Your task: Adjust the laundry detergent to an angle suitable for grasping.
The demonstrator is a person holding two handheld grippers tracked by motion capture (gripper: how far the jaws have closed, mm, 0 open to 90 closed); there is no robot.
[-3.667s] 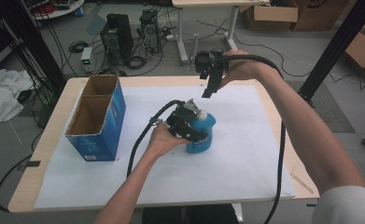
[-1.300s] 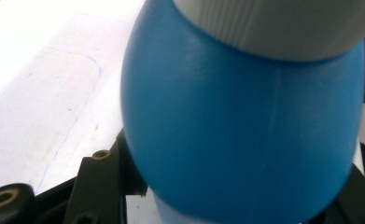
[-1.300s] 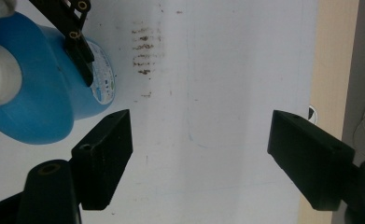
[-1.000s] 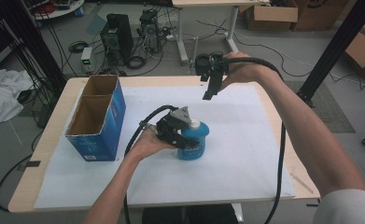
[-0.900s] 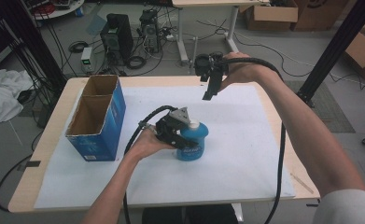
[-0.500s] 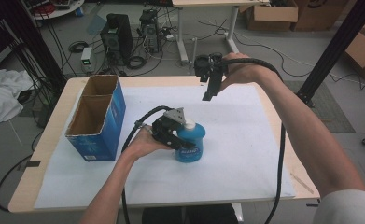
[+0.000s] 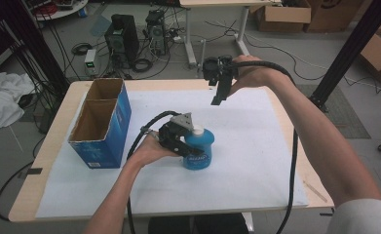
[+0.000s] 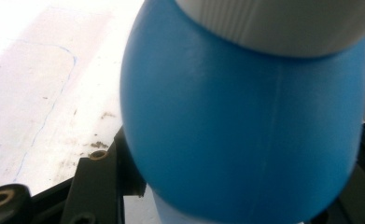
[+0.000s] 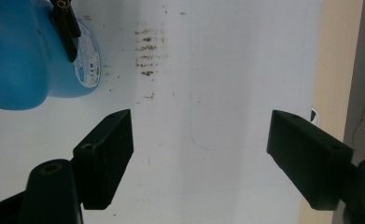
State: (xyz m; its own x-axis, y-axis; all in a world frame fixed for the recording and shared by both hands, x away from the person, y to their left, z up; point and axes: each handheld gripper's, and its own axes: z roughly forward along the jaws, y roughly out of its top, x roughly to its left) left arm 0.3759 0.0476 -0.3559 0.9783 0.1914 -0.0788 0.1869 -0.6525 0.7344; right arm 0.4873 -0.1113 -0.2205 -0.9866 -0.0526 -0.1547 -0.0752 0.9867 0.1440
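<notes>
A blue bottle (image 7: 200, 155) with a white cap stands upright on the white paper near the table's middle. My left gripper (image 7: 187, 144) comes at it from the left, level with the table, and is shut on its body. Its jaws have just been opening a little, with the bottle still between them. In the left gripper view the blue bottle (image 8: 245, 130) swells up close between the black jaws. My right gripper (image 7: 218, 99) hangs open above the table's far side, pointing down. Its own view shows the right gripper (image 9: 199, 158) over bare paper, with the bottle (image 9: 26, 70) at the upper left.
An open blue cardboard box (image 7: 100, 124) stands on the table's left part, close to the left hand. White paper (image 7: 256, 146) covers most of the wooden table (image 7: 42, 161). Black cables trail from both grippers. Computers, cables and boxes lie on the floor behind.
Since the earliest frame the left hand has brought the bottle slightly left and toward the front, and it now stands upright. Over the last second little has shifted. The right gripper has kept still.
</notes>
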